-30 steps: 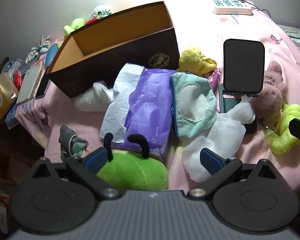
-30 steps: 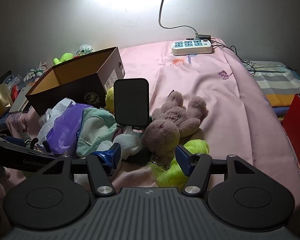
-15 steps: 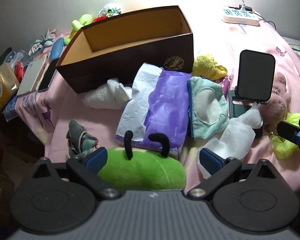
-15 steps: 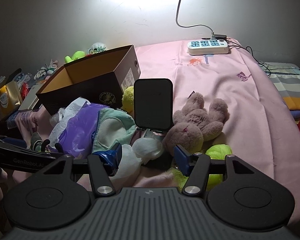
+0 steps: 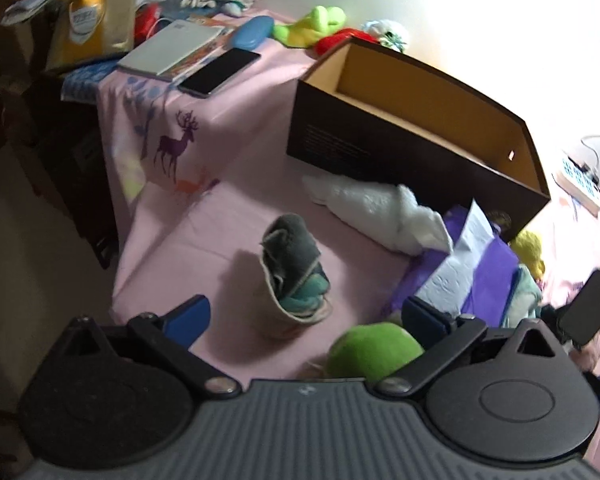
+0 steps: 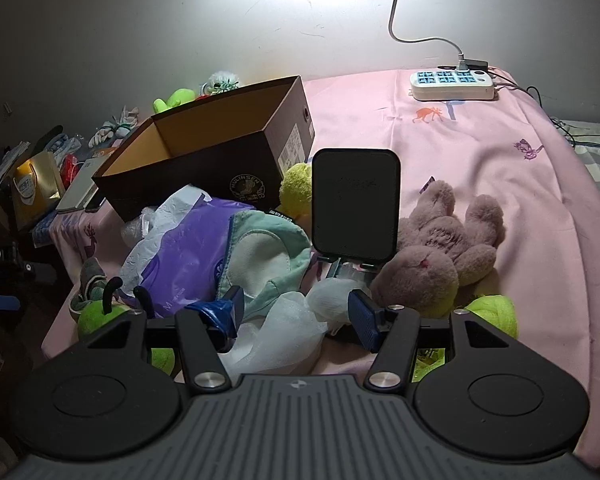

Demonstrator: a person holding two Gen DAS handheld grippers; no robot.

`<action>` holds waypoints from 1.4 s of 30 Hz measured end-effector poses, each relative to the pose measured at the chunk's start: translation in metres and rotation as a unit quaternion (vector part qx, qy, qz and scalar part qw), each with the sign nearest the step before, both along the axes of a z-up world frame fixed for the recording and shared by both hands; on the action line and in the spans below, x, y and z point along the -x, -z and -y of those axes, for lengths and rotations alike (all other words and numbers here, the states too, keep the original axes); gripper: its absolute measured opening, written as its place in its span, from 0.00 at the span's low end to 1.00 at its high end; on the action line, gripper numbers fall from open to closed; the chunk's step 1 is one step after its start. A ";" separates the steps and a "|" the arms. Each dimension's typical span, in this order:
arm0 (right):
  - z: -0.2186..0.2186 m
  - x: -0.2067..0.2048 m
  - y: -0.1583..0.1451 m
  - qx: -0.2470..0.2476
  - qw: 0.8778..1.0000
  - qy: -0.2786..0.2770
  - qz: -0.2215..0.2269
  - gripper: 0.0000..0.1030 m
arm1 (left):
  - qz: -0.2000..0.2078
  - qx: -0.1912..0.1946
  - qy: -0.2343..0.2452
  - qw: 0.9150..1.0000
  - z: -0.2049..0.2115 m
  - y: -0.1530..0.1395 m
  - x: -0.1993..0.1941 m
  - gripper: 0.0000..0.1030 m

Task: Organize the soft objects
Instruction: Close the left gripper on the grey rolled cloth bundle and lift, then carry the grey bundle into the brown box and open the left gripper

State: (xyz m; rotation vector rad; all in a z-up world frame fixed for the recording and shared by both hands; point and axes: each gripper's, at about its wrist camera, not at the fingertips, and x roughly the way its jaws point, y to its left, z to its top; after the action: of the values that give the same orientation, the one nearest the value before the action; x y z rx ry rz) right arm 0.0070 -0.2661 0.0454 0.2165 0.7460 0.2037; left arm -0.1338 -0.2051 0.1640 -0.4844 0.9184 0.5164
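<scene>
My left gripper (image 5: pixel 306 318) is open and empty over the pink cloth, with a rolled grey and teal sock (image 5: pixel 294 272) between its fingers and a little ahead. A green plush (image 5: pixel 374 350) lies by its right finger. An open brown box (image 5: pixel 416 132) stands beyond, with a white cloth (image 5: pixel 380 210) at its foot. My right gripper (image 6: pixel 296 312) is open and empty above a white plastic bag (image 6: pixel 284 332). Ahead of it lie a teal pouch (image 6: pixel 266 256), a purple pack (image 6: pixel 188 252) and a mauve plush rabbit (image 6: pixel 440 248).
A black phone stand (image 6: pixel 356 204) stands upright mid-table. A power strip (image 6: pixel 452 82) with a cable lies far right. A phone (image 5: pixel 220 72), notebook (image 5: pixel 172 48) and gold bag (image 5: pixel 96 20) crowd the left corner. The table edge (image 5: pixel 116 272) drops off at left.
My left gripper has swung left, from facing the purple pack to facing the rolled sock and the table's left corner. My right gripper has shifted left, onto the white bag.
</scene>
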 end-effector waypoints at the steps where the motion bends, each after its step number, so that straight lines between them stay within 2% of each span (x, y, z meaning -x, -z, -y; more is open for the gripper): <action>1: -0.002 -0.001 -0.001 0.001 1.000 0.001 0.001 0.41 | -0.002 0.007 0.003 1.000 -0.033 0.008 -0.031 0.98; 2: -0.004 -0.002 -0.001 0.002 1.000 0.002 0.002 0.41 | -0.005 0.006 0.023 1.000 -0.066 0.017 -0.048 0.98; 4: -0.007 -0.005 -0.001 0.005 1.000 0.007 0.002 0.41 | -0.012 0.003 0.042 0.999 -0.097 0.029 -0.058 0.98; 8: -0.009 -0.009 -0.006 0.014 0.999 0.029 0.003 0.41 | -0.045 0.010 0.063 0.997 -0.141 0.064 -0.097 0.98; 10: -0.011 -0.011 -0.009 0.021 0.999 0.039 0.006 0.41 | -0.064 0.015 0.062 0.996 -0.151 0.075 -0.106 0.98; 12: -0.012 -0.014 -0.009 0.024 0.998 0.049 0.003 0.41 | -0.073 0.012 0.083 0.994 -0.173 0.089 -0.118 0.95; 13: -0.013 -0.015 -0.009 0.025 0.998 0.054 0.001 0.41 | -0.081 0.011 0.087 0.993 -0.171 0.094 -0.120 0.93; 15: -0.017 -0.017 -0.010 0.029 0.998 0.058 0.003 0.41 | -0.094 0.010 0.109 0.990 -0.180 0.106 -0.129 0.80; 16: -0.018 -0.018 -0.011 0.031 0.998 0.059 0.004 0.41 | -0.091 0.025 0.121 0.988 -0.185 0.111 -0.132 0.77; 18: -0.021 -0.021 -0.012 0.034 0.997 0.062 0.007 0.41 | -0.083 0.051 0.138 0.986 -0.195 0.118 -0.138 0.63; 20: -0.024 -0.024 -0.013 0.035 0.997 0.063 0.007 0.41 | -0.082 0.046 0.148 0.985 -0.198 0.120 -0.145 0.58; 21: -0.026 -0.026 -0.013 0.035 0.997 0.062 0.007 0.41 | -0.082 0.043 0.154 0.984 -0.197 0.119 -0.146 0.54; 25: -0.029 -0.032 -0.014 0.037 0.997 0.064 0.009 0.41 | -0.071 0.027 0.179 0.981 -0.211 0.107 -0.164 0.51; 32: -0.025 -0.035 -0.011 0.029 0.996 0.085 0.000 0.41 | 0.029 -0.048 0.242 0.969 -0.223 0.032 -0.211 0.51; 37: -0.013 -0.030 -0.009 0.024 0.992 0.126 -0.006 0.41 | 0.072 -0.078 0.281 0.954 -0.222 0.000 -0.267 0.51; 42: 0.000 -0.022 -0.007 0.021 0.985 0.171 -0.011 0.41 | 0.085 -0.102 0.300 0.945 -0.220 -0.002 -0.336 0.51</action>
State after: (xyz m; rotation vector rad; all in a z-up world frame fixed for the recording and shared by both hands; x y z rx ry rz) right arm 0.0288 -0.2663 0.0526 0.3034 0.7230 -0.1409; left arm 0.2020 0.0153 0.1660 -0.0441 0.7859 0.0087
